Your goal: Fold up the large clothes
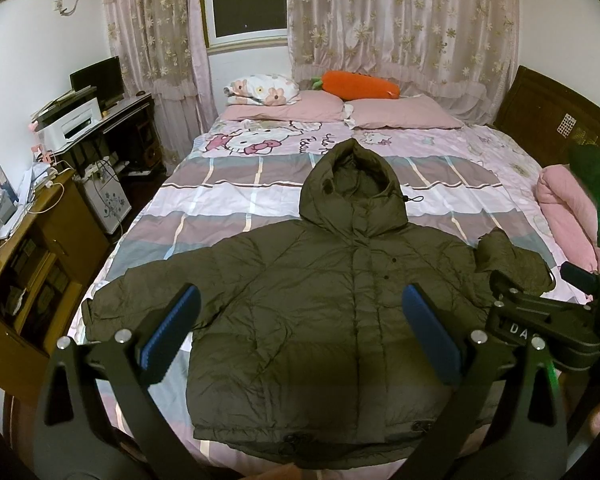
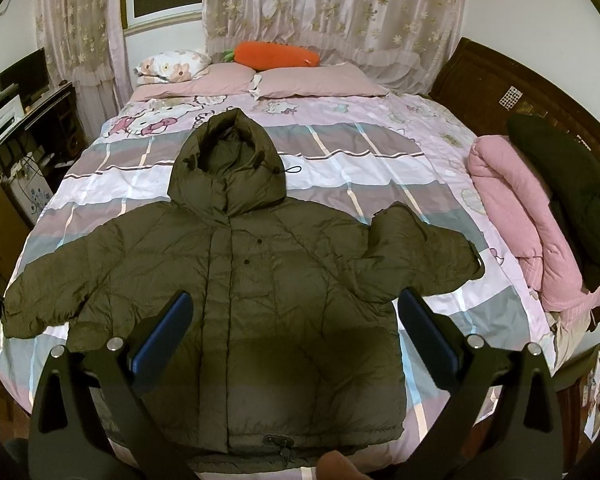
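Note:
An olive-green hooded puffer jacket (image 1: 320, 320) lies flat and face up on the bed, hood toward the pillows, sleeves spread to both sides; it also shows in the right wrist view (image 2: 260, 300). Its right sleeve (image 2: 424, 252) is bent with the cuff folded back. My left gripper (image 1: 300, 300) is open and empty, hovering above the jacket's lower body. My right gripper (image 2: 294, 308) is open and empty above the jacket's lower front; its body shows at the right of the left wrist view (image 1: 540, 320).
The bed (image 1: 228, 208) has a pink Hello Kitty cover, pink pillows (image 1: 400, 114) and an orange carrot plush (image 1: 360, 85). A rolled pink blanket (image 2: 512, 216) with a dark garment (image 2: 572, 196) lies at the right. A desk with a printer (image 1: 70, 122) and cabinets stand left.

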A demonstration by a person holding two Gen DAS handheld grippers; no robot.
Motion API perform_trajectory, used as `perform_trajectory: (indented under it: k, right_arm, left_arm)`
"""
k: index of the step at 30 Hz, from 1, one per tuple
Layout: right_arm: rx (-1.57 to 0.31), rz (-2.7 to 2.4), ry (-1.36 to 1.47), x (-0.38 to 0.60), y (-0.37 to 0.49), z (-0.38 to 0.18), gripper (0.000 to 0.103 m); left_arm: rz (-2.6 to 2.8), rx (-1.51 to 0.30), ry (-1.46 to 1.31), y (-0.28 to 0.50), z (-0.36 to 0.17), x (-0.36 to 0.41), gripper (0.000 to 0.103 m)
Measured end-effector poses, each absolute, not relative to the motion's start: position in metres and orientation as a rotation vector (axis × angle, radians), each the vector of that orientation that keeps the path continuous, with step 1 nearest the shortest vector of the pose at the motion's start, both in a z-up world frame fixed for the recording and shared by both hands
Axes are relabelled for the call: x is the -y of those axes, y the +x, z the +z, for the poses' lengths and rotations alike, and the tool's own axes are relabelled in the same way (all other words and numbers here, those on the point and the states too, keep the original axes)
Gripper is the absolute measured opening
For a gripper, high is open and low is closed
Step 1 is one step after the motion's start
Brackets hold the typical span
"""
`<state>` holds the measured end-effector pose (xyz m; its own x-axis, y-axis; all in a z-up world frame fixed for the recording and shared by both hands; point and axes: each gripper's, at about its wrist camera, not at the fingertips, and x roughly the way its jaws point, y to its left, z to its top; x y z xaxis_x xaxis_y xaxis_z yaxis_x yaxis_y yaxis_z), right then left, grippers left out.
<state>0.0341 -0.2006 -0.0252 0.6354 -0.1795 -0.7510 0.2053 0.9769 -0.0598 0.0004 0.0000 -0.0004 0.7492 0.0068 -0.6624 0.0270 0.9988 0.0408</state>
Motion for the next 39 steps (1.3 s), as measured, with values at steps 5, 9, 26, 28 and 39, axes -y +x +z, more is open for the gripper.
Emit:
perform_trajectory:
  k: [5,9,26,28,39]
  right_arm:
    - [-0.854,-0.218,0.029,0.1996,0.0346,-0.0256,0.102]
    - [-0.856,-0.218,0.032,0.201,0.0352,-0.025,0.102]
    - [-0.86,-0.21,0.031,0.1974,0.0339,-0.0283,0.102]
    - [-0.859,-0.209,0.03,0.1982,0.0349,-0.028,0.102]
    - [-0.861,-0.209,0.029,0.1977,0.0367,-0.027,0.102]
  left_arm:
    - [-0.012,-0.724,0.048,0.0004,-0.0003,0.0,0.101]
    - [-0.011,-0.724,0.049,0.0004,-0.0004,0.0,0.101]
    - [-0.012,-0.725,0.048,0.0003,-0.0002,0.0,0.101]
    - [-0.012,-0.724,0.048,0.0004,-0.0003,-0.0001,0.101]
    - [-0.012,-0.726,0.047,0.0006,-0.0004,-0.0001,0.101]
